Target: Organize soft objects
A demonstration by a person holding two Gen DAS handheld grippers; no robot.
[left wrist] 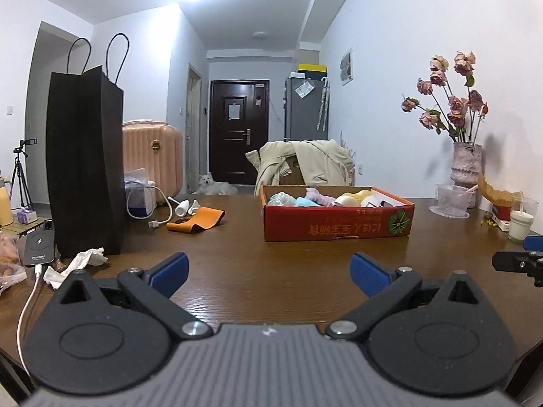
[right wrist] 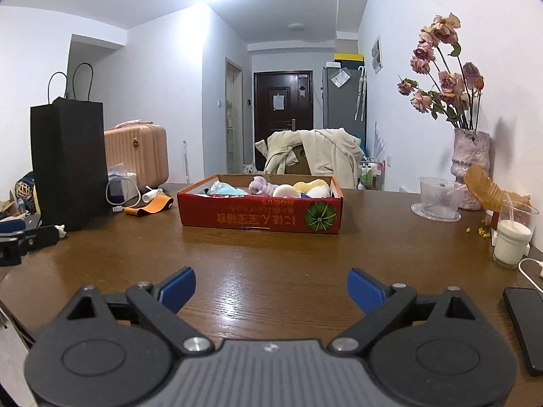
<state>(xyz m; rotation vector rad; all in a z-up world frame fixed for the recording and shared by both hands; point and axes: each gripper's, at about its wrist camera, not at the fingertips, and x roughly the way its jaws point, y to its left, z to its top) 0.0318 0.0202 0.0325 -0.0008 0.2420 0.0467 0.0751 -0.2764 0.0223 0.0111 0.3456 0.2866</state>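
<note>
while over the bare table (left wrist: 271, 271), left gripper (left wrist: 269, 273) and right gripper (right wrist: 270, 290) both wide, empty.

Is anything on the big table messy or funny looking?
Yes. A crumpled white tissue lies loose beside the black paper bag. Small yellow crumbs are scattered near the glass of milk. The flowers in the vase look dried and drooping. The red box has its print upside down from here.
</note>
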